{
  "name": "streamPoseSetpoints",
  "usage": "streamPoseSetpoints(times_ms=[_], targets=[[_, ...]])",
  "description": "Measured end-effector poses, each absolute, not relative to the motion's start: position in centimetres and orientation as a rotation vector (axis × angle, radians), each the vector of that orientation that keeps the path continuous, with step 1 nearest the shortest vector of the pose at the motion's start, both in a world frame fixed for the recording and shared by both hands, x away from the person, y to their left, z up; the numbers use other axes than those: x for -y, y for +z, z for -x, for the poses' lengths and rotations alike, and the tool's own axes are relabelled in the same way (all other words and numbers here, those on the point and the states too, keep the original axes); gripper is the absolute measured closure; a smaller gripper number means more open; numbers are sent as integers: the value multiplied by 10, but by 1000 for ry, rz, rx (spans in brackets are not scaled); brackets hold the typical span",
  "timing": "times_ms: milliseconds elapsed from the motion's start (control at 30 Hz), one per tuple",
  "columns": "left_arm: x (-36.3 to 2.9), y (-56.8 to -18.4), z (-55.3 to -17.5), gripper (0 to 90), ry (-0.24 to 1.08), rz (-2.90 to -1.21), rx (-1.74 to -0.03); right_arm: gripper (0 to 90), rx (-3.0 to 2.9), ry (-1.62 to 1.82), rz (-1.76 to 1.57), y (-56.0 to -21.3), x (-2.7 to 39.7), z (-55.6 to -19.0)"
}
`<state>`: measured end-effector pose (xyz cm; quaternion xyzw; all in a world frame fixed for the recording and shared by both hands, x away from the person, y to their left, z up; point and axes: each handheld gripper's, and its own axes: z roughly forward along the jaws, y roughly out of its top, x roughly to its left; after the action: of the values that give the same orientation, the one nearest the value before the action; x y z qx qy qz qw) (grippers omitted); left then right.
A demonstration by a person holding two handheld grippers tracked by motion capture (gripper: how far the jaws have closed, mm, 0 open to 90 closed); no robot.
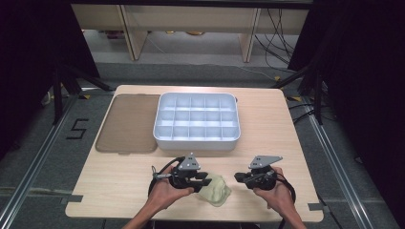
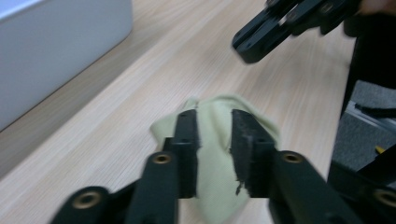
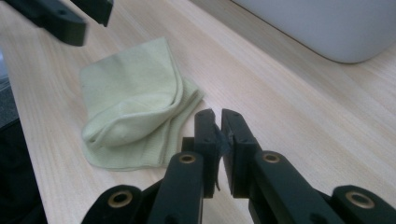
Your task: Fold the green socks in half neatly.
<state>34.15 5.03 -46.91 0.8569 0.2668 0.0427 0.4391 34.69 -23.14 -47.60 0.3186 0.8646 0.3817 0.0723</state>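
Resting on the pale wooden table (image 1: 119, 186), both tongs hover empty, left (image 1: 206, 179) slightly parted, right (image 1: 237, 177) closed.

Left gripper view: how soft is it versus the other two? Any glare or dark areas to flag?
Left gripper view: soft all over, the yellow-green cloth and own jaws smeared, the white box edgeless. Right gripper view: sharper, folds of the cloth readable, the box washed pale at the top right. High view: the table evenly lit with no hard shadows, surroundings nearly black at both sides.
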Motion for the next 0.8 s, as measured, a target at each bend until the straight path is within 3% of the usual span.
streamPoseSetpoints(times_ms=[200,333,467,800], targets=[[-46,-486,-343,853,103,-2221,-614,853,-2608,1141,-932,-474,227,-344],[-41,-500,-346,856,62,-2283,-593,852,-2618,1131,-922,-475,225,-343],[-41,-507,-346,872,37,-2239,-623,852,-2622,1143,-903,-474,224,-343],[-43,-505,-319,878,79,-2249,-761,853,-2627,1171,-853,-467,210,-332]])
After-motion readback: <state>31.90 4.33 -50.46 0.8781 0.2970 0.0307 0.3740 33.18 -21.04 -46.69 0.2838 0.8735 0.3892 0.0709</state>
